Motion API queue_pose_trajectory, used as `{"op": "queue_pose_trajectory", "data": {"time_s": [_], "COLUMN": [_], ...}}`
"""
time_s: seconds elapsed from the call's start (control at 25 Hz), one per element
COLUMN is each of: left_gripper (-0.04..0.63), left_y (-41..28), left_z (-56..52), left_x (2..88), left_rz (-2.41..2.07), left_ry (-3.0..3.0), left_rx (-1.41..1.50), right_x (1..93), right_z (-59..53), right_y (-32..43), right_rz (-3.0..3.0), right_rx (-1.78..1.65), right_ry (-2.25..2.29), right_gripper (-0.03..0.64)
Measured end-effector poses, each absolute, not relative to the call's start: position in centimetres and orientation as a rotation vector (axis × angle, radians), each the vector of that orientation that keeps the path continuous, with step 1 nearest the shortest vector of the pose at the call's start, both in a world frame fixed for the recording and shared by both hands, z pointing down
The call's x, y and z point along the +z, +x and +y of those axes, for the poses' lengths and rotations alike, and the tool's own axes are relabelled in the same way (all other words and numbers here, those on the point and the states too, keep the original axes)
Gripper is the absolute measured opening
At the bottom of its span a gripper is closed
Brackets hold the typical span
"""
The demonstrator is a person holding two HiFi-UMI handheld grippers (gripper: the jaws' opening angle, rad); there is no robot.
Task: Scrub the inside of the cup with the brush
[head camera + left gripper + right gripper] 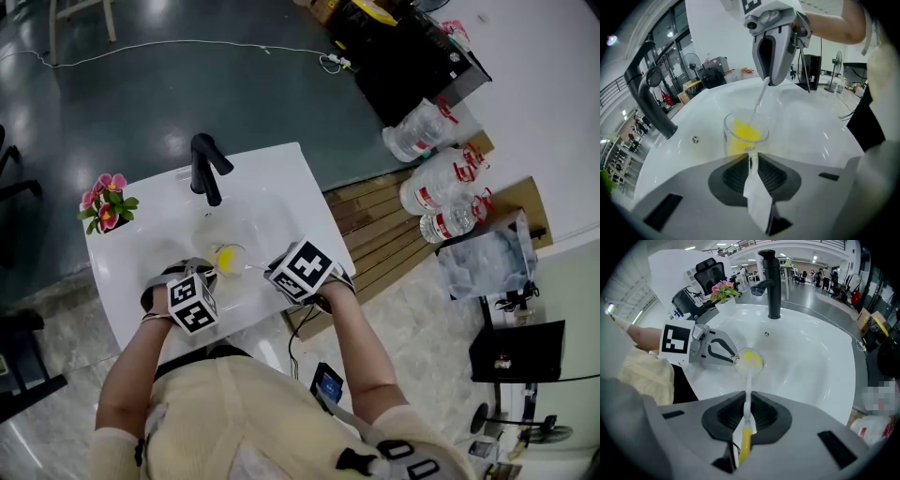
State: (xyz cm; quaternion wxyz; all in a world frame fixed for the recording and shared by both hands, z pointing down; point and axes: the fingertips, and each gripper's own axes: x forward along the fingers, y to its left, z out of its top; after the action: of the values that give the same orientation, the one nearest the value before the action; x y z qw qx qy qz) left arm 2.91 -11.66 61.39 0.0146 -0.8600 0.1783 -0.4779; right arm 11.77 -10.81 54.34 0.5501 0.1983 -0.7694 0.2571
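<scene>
I see the white sink (291,178) with its black faucet (208,169) at the back. My left gripper (751,158) pinches the handle of the clear glass cup (740,136), upright in the basin. My right gripper (746,405) is clamped on the brush (748,380) handle, and the brush's yellow head is inside the cup.

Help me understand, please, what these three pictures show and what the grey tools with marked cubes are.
The tools are two-jaw grippers, one in each of a person's hands. One picture looks down from a head camera onto a white sink with a black tap and pink flowers. The other two come from cameras on the grippers. The left gripper is shut on the handle of a clear cup. The right gripper is shut on a brush, whose yellow head is inside the cup.
</scene>
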Motion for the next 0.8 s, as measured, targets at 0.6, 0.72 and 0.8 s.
{"op": "queue_pose_trajectory", "data": {"time_s": [0.6, 0.72, 0.8], "left_gripper": [0.061, 0.061, 0.061], "left_y": [2.5, 2.6, 2.6], "left_z": [-12.1, -12.0, -12.0], "left_x": [61.5, 61.6, 61.7], "left_rz": [0.601, 0.599, 0.598], "left_ry": [-2.691, -2.689, -2.69], "left_rx": [-1.522, -1.528, -1.53], "right_x": [50.1, 48.8, 48.0], "right_z": [-8.3, -8.2, -8.2], "right_y": [13.4, 14.0, 14.1], "right_rz": [-1.881, -1.899, -1.918], "right_rx": [0.455, 0.433, 0.422], "right_ry": [0.523, 0.544, 0.556], "right_gripper": [0.044, 0.044, 0.044]}}
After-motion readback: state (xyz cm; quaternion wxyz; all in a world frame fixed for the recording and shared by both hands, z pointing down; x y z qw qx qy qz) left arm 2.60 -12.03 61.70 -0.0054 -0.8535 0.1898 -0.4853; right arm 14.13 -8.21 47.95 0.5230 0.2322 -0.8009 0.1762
